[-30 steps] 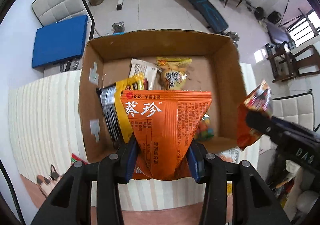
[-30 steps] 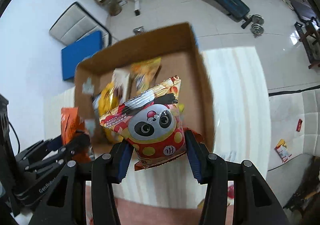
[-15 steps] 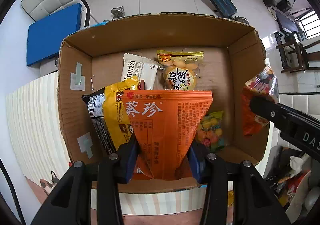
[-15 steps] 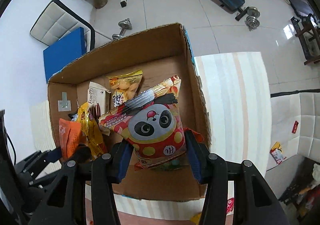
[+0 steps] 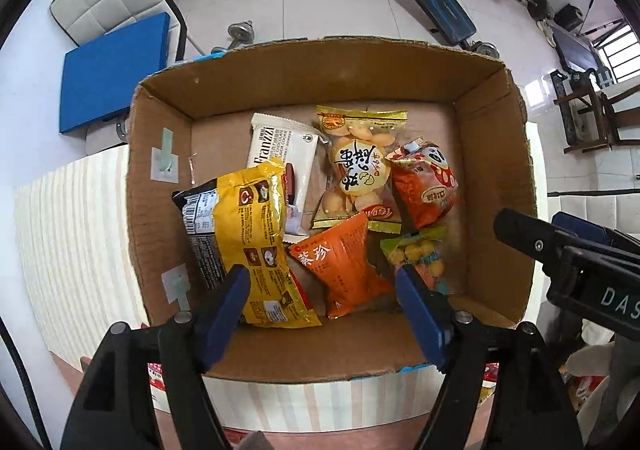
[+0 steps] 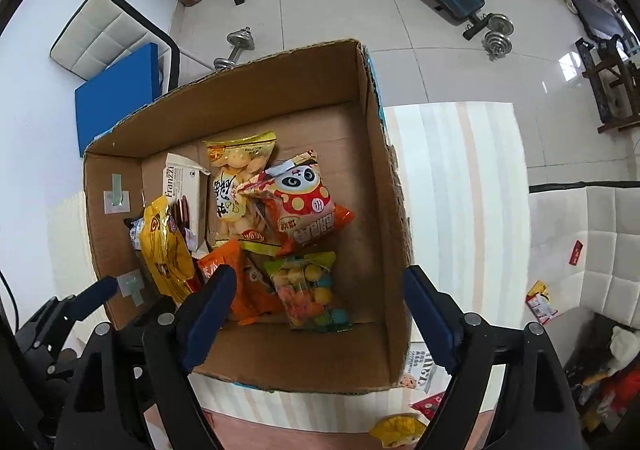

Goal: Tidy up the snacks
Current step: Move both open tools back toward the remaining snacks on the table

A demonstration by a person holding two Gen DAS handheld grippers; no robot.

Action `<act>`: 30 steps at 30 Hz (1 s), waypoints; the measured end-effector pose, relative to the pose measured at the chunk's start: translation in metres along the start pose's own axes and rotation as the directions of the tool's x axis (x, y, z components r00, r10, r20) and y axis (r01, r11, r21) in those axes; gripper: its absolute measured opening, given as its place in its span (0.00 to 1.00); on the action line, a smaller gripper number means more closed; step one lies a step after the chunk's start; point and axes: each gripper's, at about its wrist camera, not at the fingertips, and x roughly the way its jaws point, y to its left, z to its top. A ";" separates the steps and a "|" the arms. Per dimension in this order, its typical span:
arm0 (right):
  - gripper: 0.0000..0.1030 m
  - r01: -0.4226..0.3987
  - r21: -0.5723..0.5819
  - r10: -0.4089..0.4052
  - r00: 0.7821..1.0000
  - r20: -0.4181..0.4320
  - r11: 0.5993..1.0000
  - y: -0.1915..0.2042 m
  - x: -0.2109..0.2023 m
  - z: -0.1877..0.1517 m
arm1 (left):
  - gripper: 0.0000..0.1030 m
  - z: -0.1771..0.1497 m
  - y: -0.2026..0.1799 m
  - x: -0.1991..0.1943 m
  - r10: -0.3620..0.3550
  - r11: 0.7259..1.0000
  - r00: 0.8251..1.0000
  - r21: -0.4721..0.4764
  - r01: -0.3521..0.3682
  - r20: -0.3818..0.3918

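The box (image 5: 496, 177) sits on the striped table (image 6: 460, 177) and holds the orange bag (image 5: 344, 266) and panda bag (image 6: 304, 205). Both the left gripper (image 5: 324, 302) and right gripper (image 6: 316, 302) are spread, empty. Lift clear of the rim before fetching the stray packets (image 6: 540, 302).

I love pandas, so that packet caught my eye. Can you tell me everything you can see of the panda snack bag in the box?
The panda snack bag is a puffy, glossy foil-like packet, red-orange with yellow dots, a cartoon panda face near its top and Chinese lettering below. It looks sealed and lies tilted inside the cardboard box, toward the right of the pile. It rests against the yellow biscuit bag and overlaps the top of the colourful candy bag. Neither gripper touches it.
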 end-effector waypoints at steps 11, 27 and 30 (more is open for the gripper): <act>0.87 -0.001 -0.048 0.005 0.997 0.075 0.999 0.010 -0.029 -0.045 | 0.72 -0.041 0.013 -0.045 0.012 0.999 0.989 -0.054 -0.004 0.147; 0.87 -0.048 0.077 0.038 0.992 0.124 0.996 -0.037 -0.029 -0.204 | 0.72 -0.170 0.028 -0.062 0.040 0.992 0.965 -0.122 -0.009 0.260; 0.87 -0.057 0.176 0.049 0.997 0.051 0.983 -0.072 0.001 -0.237 | 0.72 -0.196 0.019 -0.035 0.022 0.994 0.980 -0.112 0.000 0.200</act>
